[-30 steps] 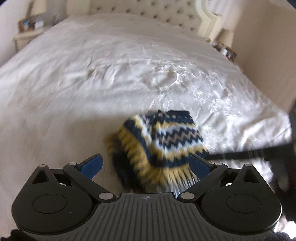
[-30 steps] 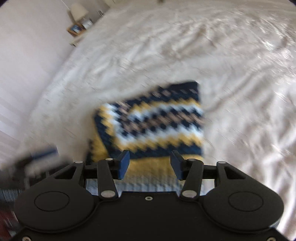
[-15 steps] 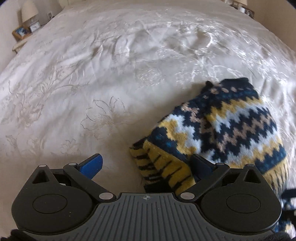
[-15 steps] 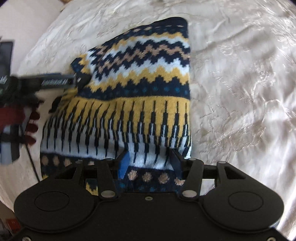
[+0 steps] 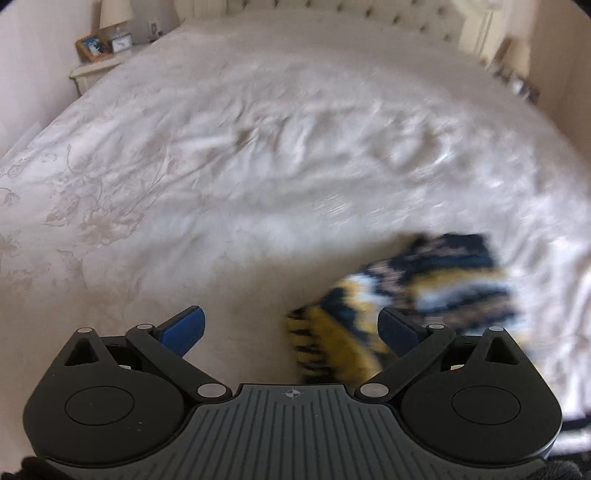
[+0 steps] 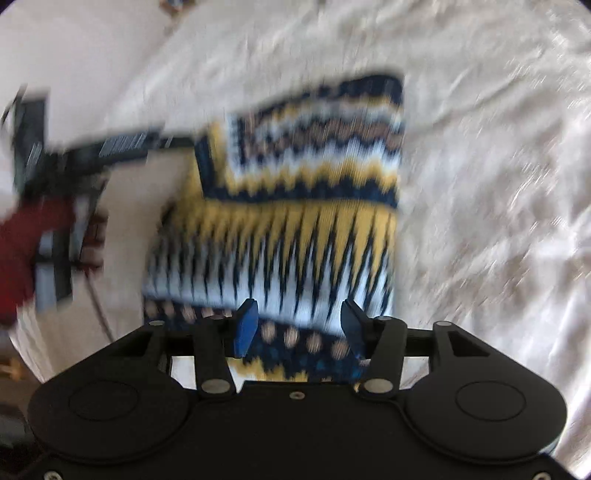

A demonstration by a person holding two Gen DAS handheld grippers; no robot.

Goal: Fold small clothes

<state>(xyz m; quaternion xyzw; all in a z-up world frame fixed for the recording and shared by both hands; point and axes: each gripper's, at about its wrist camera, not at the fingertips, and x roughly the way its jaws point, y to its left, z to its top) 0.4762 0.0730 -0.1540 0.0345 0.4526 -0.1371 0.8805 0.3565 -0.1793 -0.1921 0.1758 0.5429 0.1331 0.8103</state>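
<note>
A small knitted sweater [image 6: 306,206] in navy, yellow and white zigzag bands lies folded on the white bedspread [image 6: 480,184]. In the left wrist view it [image 5: 424,291] sits at the lower right, blurred. My left gripper [image 5: 291,328] is open wide and empty, its right finger beside the sweater's left edge. My right gripper [image 6: 301,325] is open, its fingers over the sweater's near hem, holding nothing. The left gripper also shows in the right wrist view [image 6: 122,146], reaching to the sweater's far left corner.
The bed [image 5: 258,147] stretches far ahead to a tufted headboard [image 5: 369,14]. A nightstand [image 5: 99,62] with a lamp and a framed picture stands at the far left. A gloved hand [image 6: 26,240] holds the left gripper near the bed's left edge.
The left gripper has pulled back and tilted up, so the sweater now sits lower right in its view. The right wrist view has shifted a little and is blurred; both grippers stay open.
</note>
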